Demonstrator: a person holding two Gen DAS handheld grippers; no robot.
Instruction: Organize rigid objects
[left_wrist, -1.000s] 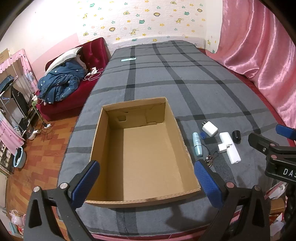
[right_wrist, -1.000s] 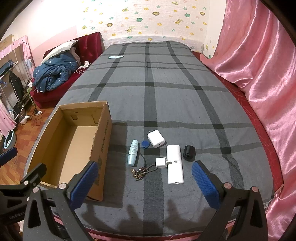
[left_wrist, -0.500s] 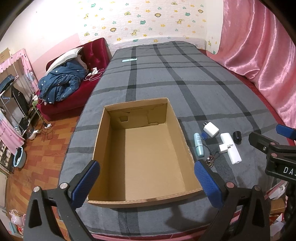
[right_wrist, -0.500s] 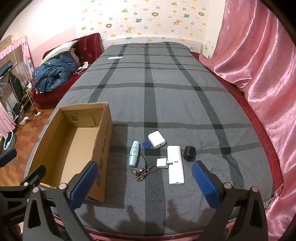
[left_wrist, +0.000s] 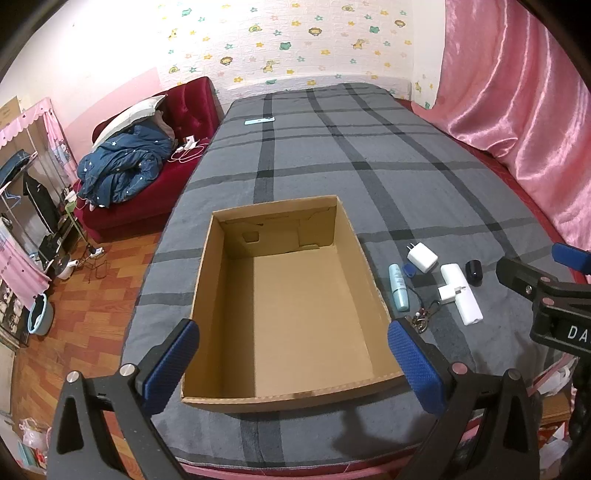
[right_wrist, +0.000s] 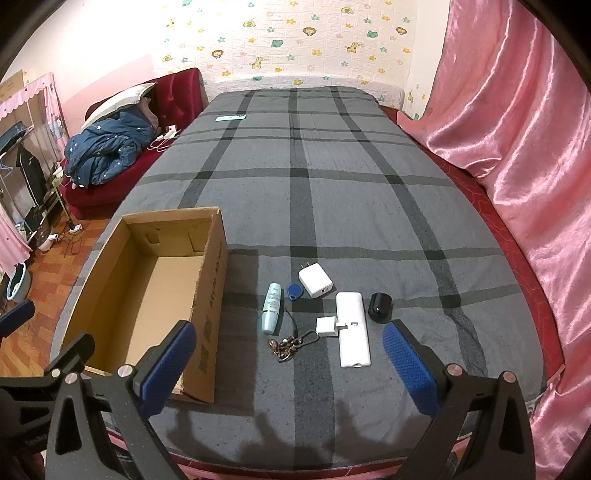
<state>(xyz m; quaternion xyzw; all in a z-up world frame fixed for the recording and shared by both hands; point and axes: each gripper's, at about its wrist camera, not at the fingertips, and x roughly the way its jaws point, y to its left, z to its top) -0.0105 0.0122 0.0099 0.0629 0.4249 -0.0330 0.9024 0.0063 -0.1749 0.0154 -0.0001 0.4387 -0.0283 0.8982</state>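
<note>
Both wrist views high at bed foot, facing headward; share box (left_wrist: 288, 295), bed (right_wrist: 332, 184).

Box (left_wrist: 288, 295) is open-topped with nothing inside, so there's clear entry from above; its four upright walls block any sideways approach. The box's right wall (right_wrist: 216, 295) stands between the interior and the small items. Right of the box the items sit close together: tube (right_wrist: 271, 307), blue tag (right_wrist: 294, 291), charger (right_wrist: 315, 279), small white plug (right_wrist: 327, 326) touching the long white block (right_wrist: 352, 339), black cap (right_wrist: 380, 307), keys (right_wrist: 290, 343) nearest the bed's front edge. Gaps between them are narrow. A bare strip of blanket (right_wrist: 240, 314) runs between box and tube. Beyond the box the blanket is open except for a phone (right_wrist: 231, 117) far back. Pink curtain (right_wrist: 517, 147) hems in the side far right of the box.
</note>
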